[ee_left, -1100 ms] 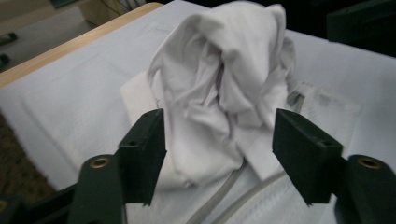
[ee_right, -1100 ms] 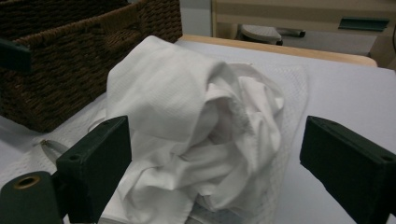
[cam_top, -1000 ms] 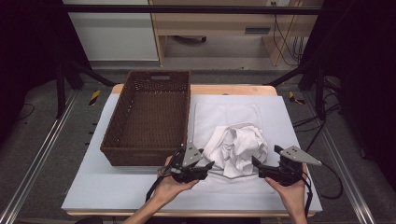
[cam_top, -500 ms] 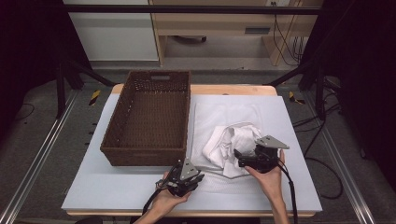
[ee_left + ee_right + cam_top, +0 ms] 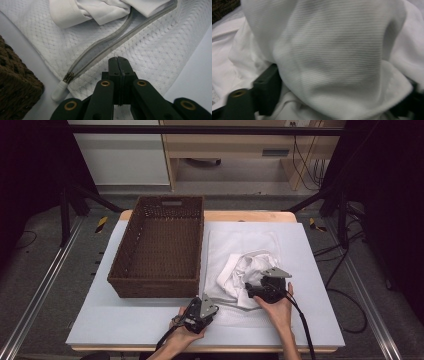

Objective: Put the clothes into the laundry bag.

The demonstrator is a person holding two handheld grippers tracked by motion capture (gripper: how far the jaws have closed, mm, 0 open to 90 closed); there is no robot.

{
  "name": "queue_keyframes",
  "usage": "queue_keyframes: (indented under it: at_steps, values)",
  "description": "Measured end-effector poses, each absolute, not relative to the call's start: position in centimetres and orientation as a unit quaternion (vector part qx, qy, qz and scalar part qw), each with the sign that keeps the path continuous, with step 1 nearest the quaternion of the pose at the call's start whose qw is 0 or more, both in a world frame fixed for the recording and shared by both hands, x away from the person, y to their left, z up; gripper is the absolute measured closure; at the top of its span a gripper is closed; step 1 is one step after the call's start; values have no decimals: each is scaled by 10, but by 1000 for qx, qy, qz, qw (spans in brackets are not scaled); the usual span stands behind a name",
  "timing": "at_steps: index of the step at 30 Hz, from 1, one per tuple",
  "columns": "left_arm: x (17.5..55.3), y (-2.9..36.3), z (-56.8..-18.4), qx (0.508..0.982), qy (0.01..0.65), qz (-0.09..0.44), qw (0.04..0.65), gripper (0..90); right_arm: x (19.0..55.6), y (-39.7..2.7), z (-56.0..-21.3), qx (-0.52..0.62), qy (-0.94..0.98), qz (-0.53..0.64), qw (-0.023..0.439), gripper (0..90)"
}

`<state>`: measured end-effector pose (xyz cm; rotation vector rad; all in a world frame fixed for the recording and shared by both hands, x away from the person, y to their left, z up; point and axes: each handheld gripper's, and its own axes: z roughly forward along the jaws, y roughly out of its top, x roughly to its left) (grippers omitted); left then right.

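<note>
While left claw (image 5: 118, 60) pinches mesh bag (image 5: 155, 50); right claw (image 5: 254, 289) straddles garment (image 5: 332, 57)

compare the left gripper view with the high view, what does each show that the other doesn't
Left gripper view alone: the zipper pull at the slider, the left gripper with its jaws shut on the mesh bag, and the bag's dotted weave.
High view alone: the whole basket, the table, both hands, and the right gripper pushed into the white garment.
Both: the bag with its open zipper, the garment on it, and the basket's corner.
</note>
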<state>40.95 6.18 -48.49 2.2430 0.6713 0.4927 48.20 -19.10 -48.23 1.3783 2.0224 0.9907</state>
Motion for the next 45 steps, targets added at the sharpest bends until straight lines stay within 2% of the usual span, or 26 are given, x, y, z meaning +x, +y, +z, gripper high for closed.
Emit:
queue_keyframes:
  at_steps: [2, 3, 6, 10, 19, 24, 31, 34, 36, 38, 41, 45]
  values:
    - [408, 60, -485, 873, 257, 199, 363, 894, 480, -190, -481, 503, 743, 364, 248, 346]
    - [408, 61, -485, 875, 252, 202, 362, 894, 478, -190, -480, 504, 743, 355, 261, 468]
    - [409, 62, -485, 873, 257, 194, 366, 893, 475, -195, -478, 514, 734, 362, 257, 604]
    - [410, 62, -485, 871, 267, 186, 368, 893, 469, -205, -473, 523, 715, 384, 261, 655]
    - [414, 65, -484, 869, 276, 165, 375, 891, 434, -261, -426, 549, 652, 402, 335, 665]
    - [415, 65, -484, 869, 279, 162, 375, 892, 426, -289, -429, 577, 638, 386, 333, 660]
    - [417, 67, -483, 867, 285, 151, 380, 897, 434, -294, -472, 595, 654, 340, 319, 601]
    - [418, 68, -483, 867, 285, 147, 382, 898, 434, -295, -480, 596, 656, 345, 308, 524]
    - [418, 68, -483, 867, 286, 147, 382, 898, 433, -295, -479, 586, 662, 350, 310, 440]
    - [418, 68, -483, 867, 286, 146, 382, 897, 430, -297, -475, 583, 662, 358, 308, 316]
    - [419, 68, -483, 867, 286, 142, 384, 895, 421, -298, -457, 579, 650, 364, 331, 155]
    - [419, 68, -482, 867, 286, 141, 382, 895, 407, -298, -431, 569, 635, 381, 358, 134]
